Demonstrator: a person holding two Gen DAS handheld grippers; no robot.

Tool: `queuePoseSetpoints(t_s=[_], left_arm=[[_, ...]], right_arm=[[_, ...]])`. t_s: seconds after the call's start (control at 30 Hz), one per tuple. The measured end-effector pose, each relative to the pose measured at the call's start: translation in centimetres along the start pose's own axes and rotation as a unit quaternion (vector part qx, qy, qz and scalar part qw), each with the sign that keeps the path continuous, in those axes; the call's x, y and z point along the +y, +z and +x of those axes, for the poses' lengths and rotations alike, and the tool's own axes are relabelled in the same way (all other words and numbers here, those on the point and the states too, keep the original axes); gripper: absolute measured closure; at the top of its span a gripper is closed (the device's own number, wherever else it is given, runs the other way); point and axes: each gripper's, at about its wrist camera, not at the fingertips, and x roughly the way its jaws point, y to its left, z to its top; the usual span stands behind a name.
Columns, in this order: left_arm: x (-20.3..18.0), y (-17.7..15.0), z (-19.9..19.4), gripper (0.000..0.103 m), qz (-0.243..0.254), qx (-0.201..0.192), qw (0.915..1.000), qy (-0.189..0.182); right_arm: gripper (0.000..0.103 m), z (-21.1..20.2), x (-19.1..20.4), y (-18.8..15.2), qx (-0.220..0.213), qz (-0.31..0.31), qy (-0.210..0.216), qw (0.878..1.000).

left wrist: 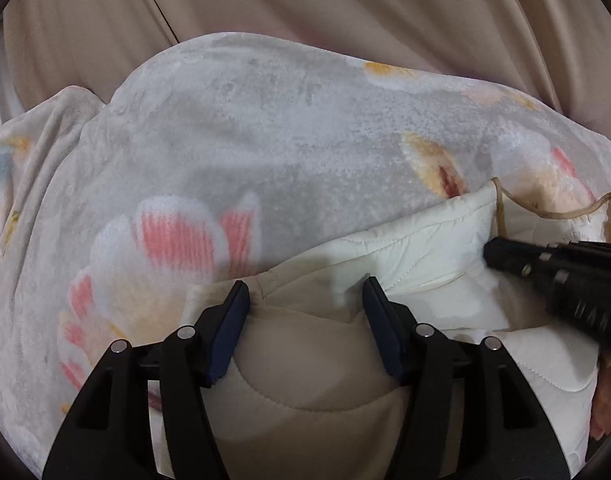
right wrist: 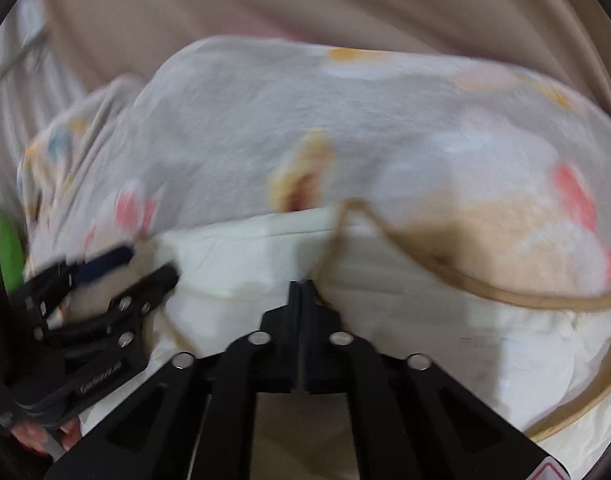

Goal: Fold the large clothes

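Note:
A cream quilted garment (left wrist: 425, 240) with tan cord trim (left wrist: 561, 210) lies on a grey fleece blanket with pink and yellow flowers (left wrist: 245, 128). My left gripper (left wrist: 305, 292) is open over the garment's near edge, and its beige lining bulges loosely between the blue pads (left wrist: 233, 320). My right gripper (left wrist: 490, 254) reaches in from the right, its tip on the cream fabric. In the right wrist view the right gripper (right wrist: 301, 285) is shut, its tip on the garment (right wrist: 245, 256) beside the tan trim (right wrist: 505, 292). No cloth shows between its jaws. The left gripper (right wrist: 141, 266) is at the left.
Beige upholstery or bedding (left wrist: 345, 0) rises behind the blanket (right wrist: 305, 112). A green object (right wrist: 10, 256) shows at the far left edge. The person's fingers (right wrist: 69, 438) hold the left gripper's handle. The right wrist view is blurred by motion.

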Motion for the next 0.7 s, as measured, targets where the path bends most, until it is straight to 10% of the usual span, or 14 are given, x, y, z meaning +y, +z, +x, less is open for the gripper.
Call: queuePoseSetpoints(t_s=[0.13,0.33,0.6,0.7], left_arm=[[-0.3,-0.1,0.1,0.045,0.006,-0.002,1.0000,0.005],[-0.4,-0.1,0.2,0.045,0.008,0.000,0.9999,0.008],[-1.1,0.0,-0.5,0.044,0.026,-0.003,0.9992,0.030],[-2.5,0.7,-3.7,0.044,0.028,-0.023,0.9990,-0.026]], right_arm=[[0.103,-0.3,-1.8,-0.3,-0.008,0.041,0.022,0.999],[0.103,-3.1,-3.3,-0.8,-0.051,0.052,-0.090,0.993],[0.097,-12.1,-9.3,-4.8,-0.098,0.064,-0.137,0.984],[0.096,-14.7,-12.0,-6.8,-0.095,0.077,-0.167,0.978]])
